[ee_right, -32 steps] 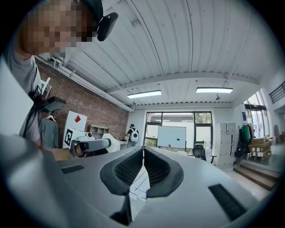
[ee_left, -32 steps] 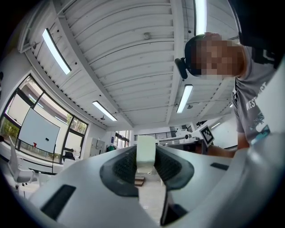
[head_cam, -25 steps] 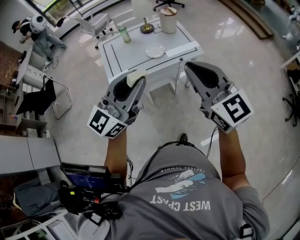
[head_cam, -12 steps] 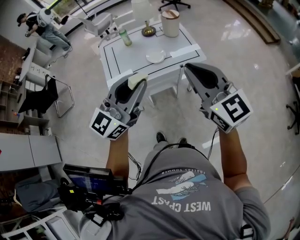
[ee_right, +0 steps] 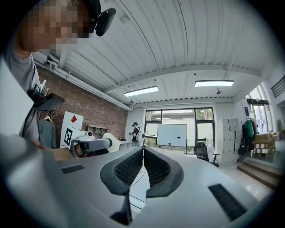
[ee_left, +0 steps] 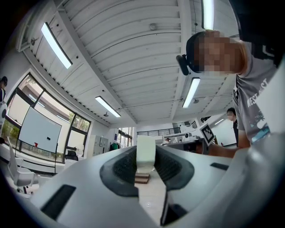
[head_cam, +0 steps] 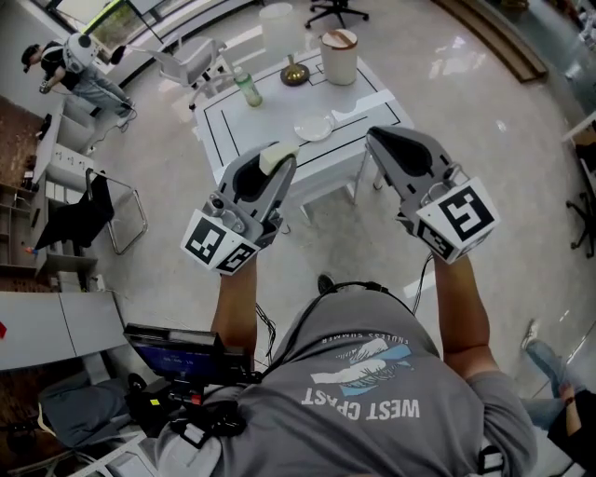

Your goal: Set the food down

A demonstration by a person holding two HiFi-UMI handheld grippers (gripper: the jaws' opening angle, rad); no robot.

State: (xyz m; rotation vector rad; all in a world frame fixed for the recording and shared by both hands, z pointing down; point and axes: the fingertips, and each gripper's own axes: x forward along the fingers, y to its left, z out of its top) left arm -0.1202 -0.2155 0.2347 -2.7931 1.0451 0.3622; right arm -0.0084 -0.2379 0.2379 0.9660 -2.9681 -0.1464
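A pale cream block of food with a brown layered base sticks up between the pads of my left gripper, which is shut on it. In the head view the food shows at that gripper's tip, held at chest height short of the white table. My right gripper is level with it to the right, jaws shut with nothing between them. A white plate lies on the table's near right part.
On the table stand a green bottle, a brass dish, a white canister with a wooden lid and a tall white cylinder. Chairs stand behind the table. A person is at far left.
The table has drawn slightly nearer and shifted in view as I step forward. Both grippers keep their pose; the food stays held.
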